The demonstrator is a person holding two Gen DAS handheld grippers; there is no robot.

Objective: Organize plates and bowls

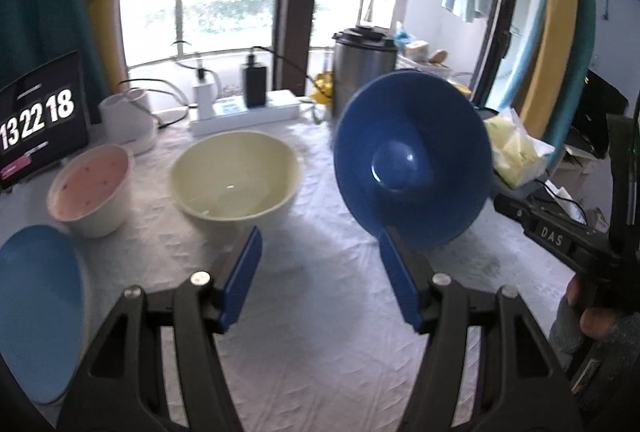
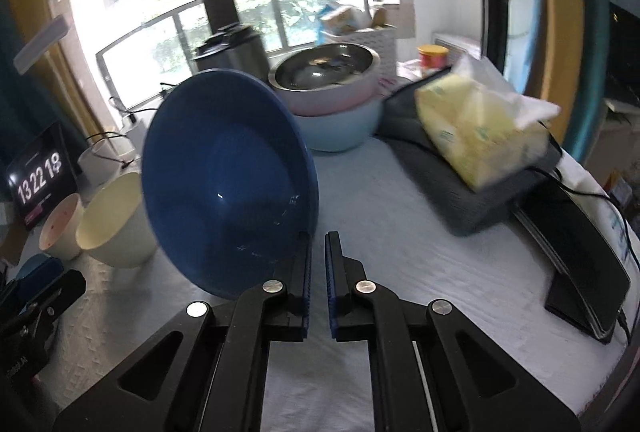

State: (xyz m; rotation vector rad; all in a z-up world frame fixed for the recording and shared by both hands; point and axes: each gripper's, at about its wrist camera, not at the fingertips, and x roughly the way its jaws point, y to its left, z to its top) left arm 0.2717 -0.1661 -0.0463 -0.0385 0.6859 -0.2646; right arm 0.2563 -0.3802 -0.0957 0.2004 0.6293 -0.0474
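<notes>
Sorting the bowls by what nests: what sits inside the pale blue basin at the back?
A pink basin nests in the pale blue basin, with a steel bowl on top. Their bottoms are covered.
</notes>
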